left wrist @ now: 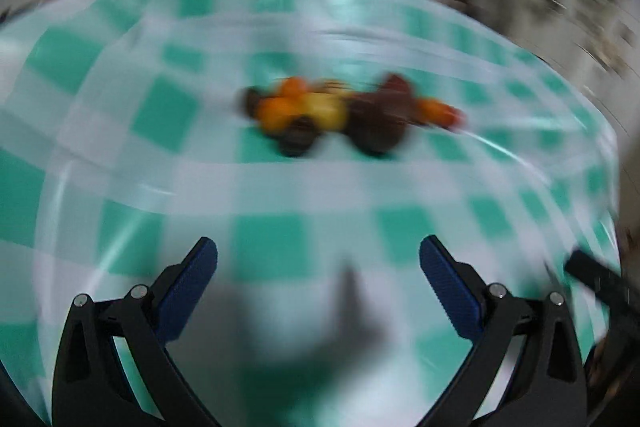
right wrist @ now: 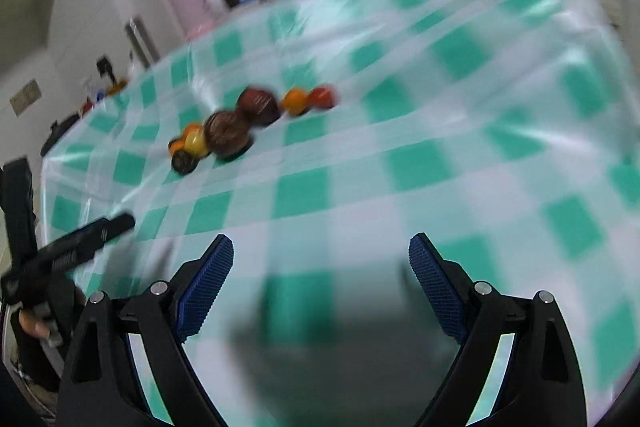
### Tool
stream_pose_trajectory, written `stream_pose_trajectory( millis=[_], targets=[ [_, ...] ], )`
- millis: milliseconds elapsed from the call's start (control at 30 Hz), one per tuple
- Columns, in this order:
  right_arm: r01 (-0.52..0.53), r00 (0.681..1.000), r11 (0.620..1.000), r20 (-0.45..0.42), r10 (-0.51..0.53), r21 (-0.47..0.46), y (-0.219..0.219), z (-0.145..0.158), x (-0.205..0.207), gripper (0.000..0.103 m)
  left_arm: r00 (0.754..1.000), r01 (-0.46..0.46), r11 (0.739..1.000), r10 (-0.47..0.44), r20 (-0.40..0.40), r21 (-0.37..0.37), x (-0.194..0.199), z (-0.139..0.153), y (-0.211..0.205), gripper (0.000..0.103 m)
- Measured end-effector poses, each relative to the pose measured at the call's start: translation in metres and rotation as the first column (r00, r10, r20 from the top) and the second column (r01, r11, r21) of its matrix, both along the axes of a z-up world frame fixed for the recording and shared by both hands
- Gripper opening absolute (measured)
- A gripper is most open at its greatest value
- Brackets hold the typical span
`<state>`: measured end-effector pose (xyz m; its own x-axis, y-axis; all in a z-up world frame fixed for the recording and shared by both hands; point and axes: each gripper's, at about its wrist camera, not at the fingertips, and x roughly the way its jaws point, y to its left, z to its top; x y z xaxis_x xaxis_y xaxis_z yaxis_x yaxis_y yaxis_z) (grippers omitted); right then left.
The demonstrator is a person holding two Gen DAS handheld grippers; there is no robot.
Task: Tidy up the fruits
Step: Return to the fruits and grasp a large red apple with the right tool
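Here both views are smeared by blur, yet the main facts read clearly. The left hand-held gripper (left wrist: 318,253) stands with its blue-padded fingers (left wrist: 191,287) spread wide and nothing between them; below the gap there is only the green-and-white checked cloth (left wrist: 264,227) covering the worktop. The right hand-held gripper (right wrist: 321,251) is likewise spread wide and holds nothing, its pads (right wrist: 208,279) clear of the cloth.

The fruits (left wrist: 344,113) lie in a loose row near the middle of the worktop, well apart from both grippers. From the right wrist view the row runs from a small dark fruit (right wrist: 184,161) at the near left, past a yellow fruit (right wrist: 195,141) and two larger brown fruits (right wrist: 228,135) touching one another, to an orange fruit (right wrist: 295,101) and a red fruit (right wrist: 322,97) at the far end. Which kinds they are cannot be told through the blur.

At the left edge of the right wrist view, the left gripper's black body shows with a fingertip of the person's hand (right wrist: 34,327) on it.
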<state>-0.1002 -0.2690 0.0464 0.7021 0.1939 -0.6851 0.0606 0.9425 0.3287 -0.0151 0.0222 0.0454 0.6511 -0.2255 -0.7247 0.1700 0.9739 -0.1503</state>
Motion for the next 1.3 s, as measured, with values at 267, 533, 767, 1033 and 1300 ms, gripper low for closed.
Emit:
stream_pose_trajectory(
  millis=[267,533,767,1033,1300],
  targets=[
    [-0.126,0.988,0.991,-0.098,0.121,-0.039,0.063,-0.023,0.116,0.087,0.987,-0.156,0.951,0.157,-0.017,-0.268,0.036,-0.018,0.068,0.101],
    [-0.167,0.979,0.984,-0.125,0.158,-0.062,0.087,-0.028,0.192,0.087,0.981,-0.194,0.921,0.179,-0.073,-0.338,0.035,-0.024,0.081,0.101],
    [-0.189,0.977,0.978,-0.119,0.178,-0.09,0.097,-0.03,0.216,0.087,0.98,-0.196,0.922,0.175,-0.092,-0.333,0.039,-0.03,0.078,0.101],
    [-0.195,0.98,0.963,-0.083,0.183,-0.186,0.11,-0.026,0.211,0.065,0.984,-0.179,0.942,0.165,-0.074,-0.285,0.038,-0.029,0.067,0.101],
    [-0.122,0.992,0.981,-0.047,0.116,-0.153,0.083,-0.019,0.16,0.064,0.983,-0.182,0.94,0.167,-0.074,-0.289,0.037,-0.03,0.067,0.101]
  ],
)
